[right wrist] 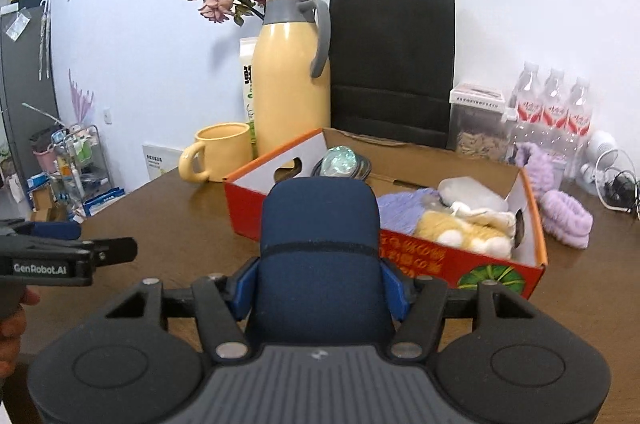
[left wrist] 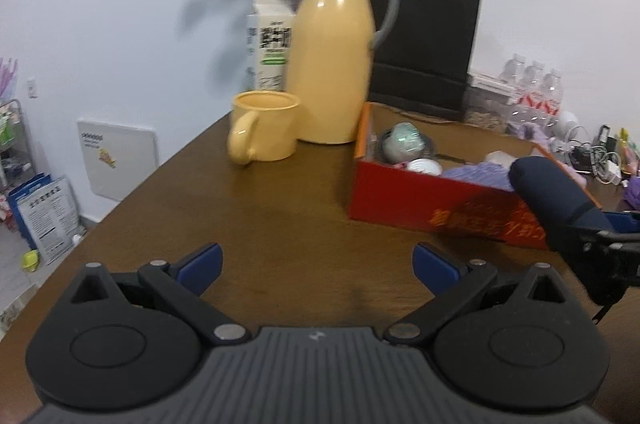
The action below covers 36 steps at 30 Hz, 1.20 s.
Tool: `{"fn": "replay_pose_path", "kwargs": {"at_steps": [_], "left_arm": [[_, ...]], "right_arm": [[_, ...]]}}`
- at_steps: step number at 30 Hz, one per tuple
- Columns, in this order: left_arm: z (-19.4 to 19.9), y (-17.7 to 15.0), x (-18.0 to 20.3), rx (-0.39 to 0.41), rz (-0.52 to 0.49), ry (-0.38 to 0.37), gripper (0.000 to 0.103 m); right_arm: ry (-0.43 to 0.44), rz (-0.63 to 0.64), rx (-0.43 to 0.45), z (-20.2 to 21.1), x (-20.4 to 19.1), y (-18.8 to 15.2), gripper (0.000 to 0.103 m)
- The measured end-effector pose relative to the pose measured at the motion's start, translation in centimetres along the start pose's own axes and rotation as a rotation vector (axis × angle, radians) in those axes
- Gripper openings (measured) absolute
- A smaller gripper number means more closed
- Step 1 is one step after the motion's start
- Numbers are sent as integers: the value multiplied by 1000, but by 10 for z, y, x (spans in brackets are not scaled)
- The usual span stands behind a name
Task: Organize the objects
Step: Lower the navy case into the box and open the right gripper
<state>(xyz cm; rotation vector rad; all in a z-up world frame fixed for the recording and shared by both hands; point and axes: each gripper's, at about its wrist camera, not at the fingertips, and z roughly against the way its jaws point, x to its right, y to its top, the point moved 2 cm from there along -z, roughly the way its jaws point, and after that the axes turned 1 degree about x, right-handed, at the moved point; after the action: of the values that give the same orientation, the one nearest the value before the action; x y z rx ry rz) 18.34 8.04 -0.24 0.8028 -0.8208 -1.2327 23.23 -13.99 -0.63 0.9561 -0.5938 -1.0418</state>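
Note:
My right gripper [right wrist: 320,288] is shut on a navy blue fabric-covered case [right wrist: 320,224], its blue pads pressing on both sides. It holds the case above the table, just in front of an open red cardboard box [right wrist: 440,260]. The box contains a purple cloth, a yellow plush item, a grey pouch and a shiny round thing. In the left wrist view the navy blue case [left wrist: 552,196] shows at the right, over the near corner of the red box [left wrist: 420,200]. My left gripper [left wrist: 318,258] is open over bare brown tabletop [left wrist: 280,216], with nothing between its fingers.
Behind the box stand a yellow mug [right wrist: 218,152], a yellow thermos jug [right wrist: 288,84], a black paper bag [right wrist: 392,64], a carton and dried roses. Water bottles [right wrist: 554,108], purple hair bands [right wrist: 564,216] and cables lie at the right. The table's left edge drops to floor clutter.

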Motion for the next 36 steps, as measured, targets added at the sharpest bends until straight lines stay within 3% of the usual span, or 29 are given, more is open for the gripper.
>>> {"fn": "replay_pose_path", "kwargs": {"at_steps": [10, 17, 18, 20, 22, 25, 36], "left_arm": [[-19, 45, 62, 44, 7, -177, 103], [-66, 66, 82, -51, 116, -262, 103], [-74, 68, 83, -62, 135, -279, 100], [-86, 74, 88, -80, 158, -319, 84], [-94, 79, 91, -85, 164, -358, 50], [-104, 89, 97, -77, 151, -351, 43], [-139, 116, 123, -8, 61, -306, 39]], "right_arm": [[23, 68, 34, -11, 3, 11, 61], [48, 85, 64, -27, 8, 23, 61], [52, 89, 65, -31, 10, 24, 61], [55, 97, 65, -39, 13, 27, 61], [55, 99, 57, -51, 17, 30, 61], [46, 101, 61, -66, 26, 36, 61], [7, 92, 58, -108, 51, 67, 61]]}}
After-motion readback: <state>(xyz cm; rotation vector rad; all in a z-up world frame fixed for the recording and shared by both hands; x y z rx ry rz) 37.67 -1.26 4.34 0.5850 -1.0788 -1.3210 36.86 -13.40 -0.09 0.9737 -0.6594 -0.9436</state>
